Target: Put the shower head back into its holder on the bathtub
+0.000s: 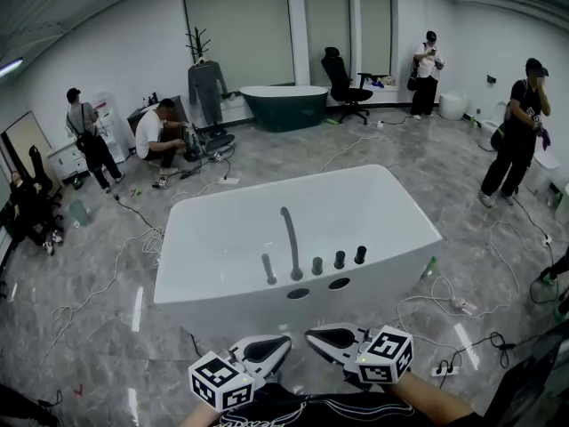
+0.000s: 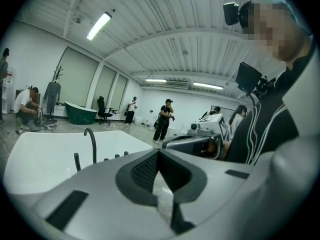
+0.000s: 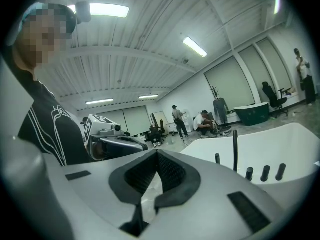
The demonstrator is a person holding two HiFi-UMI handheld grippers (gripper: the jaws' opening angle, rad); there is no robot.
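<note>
White bathtub [image 1: 213,314] ahead, apart from left gripper [image 1: 286,338], right gripper [image 1: 309,334], fingers [image 2: 142,171] closed, empty

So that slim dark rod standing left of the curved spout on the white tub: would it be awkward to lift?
Probably stiff: the rod stands straight on the tub rim beside the spout. Slim and round, it may slip in a grip. Pushed sideways it might tip, unless socketed, which I cannot tell.

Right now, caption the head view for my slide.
Left gripper and right gripper, jaws shut and empty, face a white bathtub with a tall spout.
</note>
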